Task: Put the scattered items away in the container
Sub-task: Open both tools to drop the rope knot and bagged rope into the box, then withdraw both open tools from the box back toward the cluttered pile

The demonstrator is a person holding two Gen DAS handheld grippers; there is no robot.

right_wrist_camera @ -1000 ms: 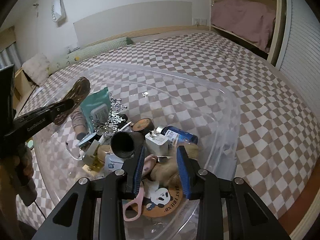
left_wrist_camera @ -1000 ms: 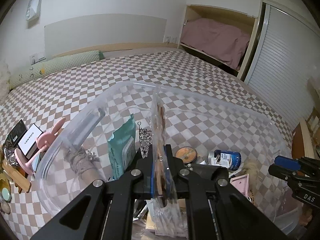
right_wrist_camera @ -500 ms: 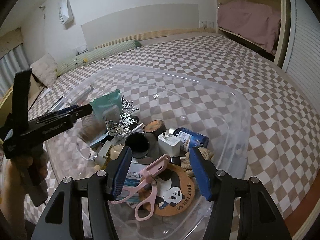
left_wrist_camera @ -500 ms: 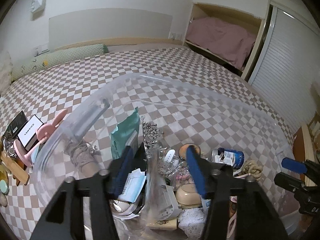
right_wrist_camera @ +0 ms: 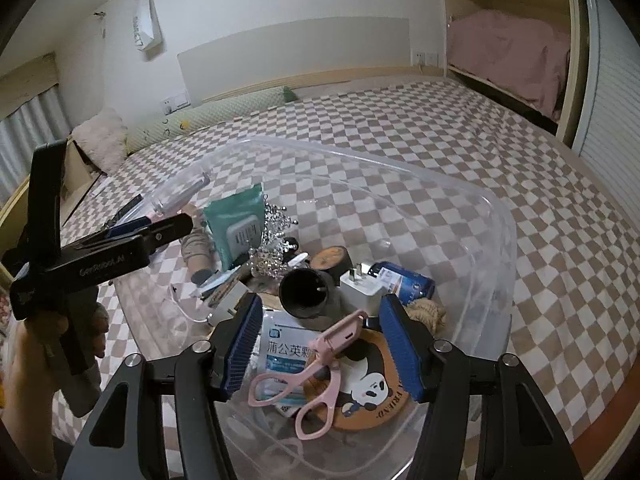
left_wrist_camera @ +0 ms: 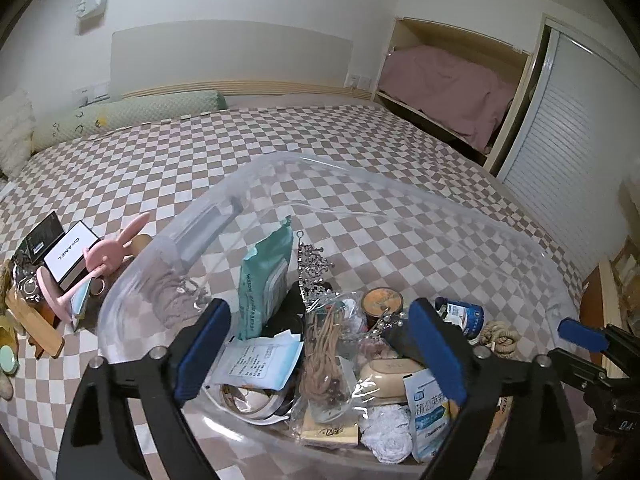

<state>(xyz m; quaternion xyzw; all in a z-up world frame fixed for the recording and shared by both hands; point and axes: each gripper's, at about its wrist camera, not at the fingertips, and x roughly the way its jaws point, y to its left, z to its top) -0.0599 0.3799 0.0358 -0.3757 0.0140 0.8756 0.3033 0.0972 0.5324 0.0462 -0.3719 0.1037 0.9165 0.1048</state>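
Note:
A clear plastic container (left_wrist_camera: pixel 400 196) (right_wrist_camera: pixel 496 216) sits on the checkered bed, full of small items. My left gripper (left_wrist_camera: pixel 320 344) is open and empty above its near side, over a clear bag of brown sticks (left_wrist_camera: pixel 324 360) lying inside. My right gripper (right_wrist_camera: pixel 322 344) is open and empty over pink scissors (right_wrist_camera: pixel 312 372) and a panda coaster (right_wrist_camera: pixel 368 392) in the container. A teal wipes pack (left_wrist_camera: pixel 264 280) (right_wrist_camera: pixel 236 228) and a blue can (right_wrist_camera: pixel 404 280) also lie inside. The left gripper also shows in the right wrist view (right_wrist_camera: pixel 160 232).
Left of the container on the bed lie a pink rabbit stand (left_wrist_camera: pixel 100 264), a white Chanel box (left_wrist_camera: pixel 70 250), a black box (left_wrist_camera: pixel 42 236) and wooden pieces (left_wrist_camera: pixel 36 328). A green bolster (left_wrist_camera: pixel 128 120) lies by the headboard. A wardrobe (left_wrist_camera: pixel 560 160) stands at right.
My left gripper opened and let the bag of brown sticks drop into the container. My right gripper opened wide, released the pink scissors and pulled back a little.

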